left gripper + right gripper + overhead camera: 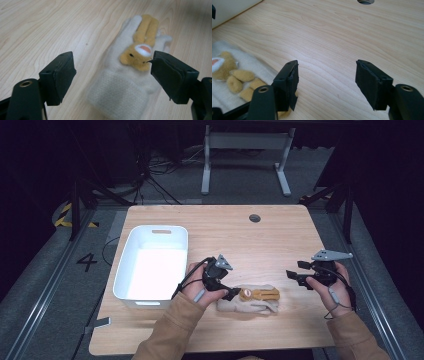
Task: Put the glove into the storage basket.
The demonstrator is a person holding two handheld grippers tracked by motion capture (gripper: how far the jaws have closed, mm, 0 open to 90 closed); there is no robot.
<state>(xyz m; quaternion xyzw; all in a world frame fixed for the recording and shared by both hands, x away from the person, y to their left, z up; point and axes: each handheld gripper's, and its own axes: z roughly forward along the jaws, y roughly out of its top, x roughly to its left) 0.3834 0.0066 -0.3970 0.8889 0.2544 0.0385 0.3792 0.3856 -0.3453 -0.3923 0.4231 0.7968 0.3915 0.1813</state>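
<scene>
Both grippers gape, gripping nothing. We have the left gripper (233, 293) at the glove (248, 303) cuff, jaws straddling it. Right gripper (291, 275) sits just right of the glove.

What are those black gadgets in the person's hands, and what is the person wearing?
Each hand holds a black claw with two blocky, flat-faced jaws. The left claw and the right claw each carry a grey three-cornered plate on top, and a dark cable trails from each. A brass-coloured ring is set into each jaw arm near its base. The person wears tan long sleeves.
</scene>
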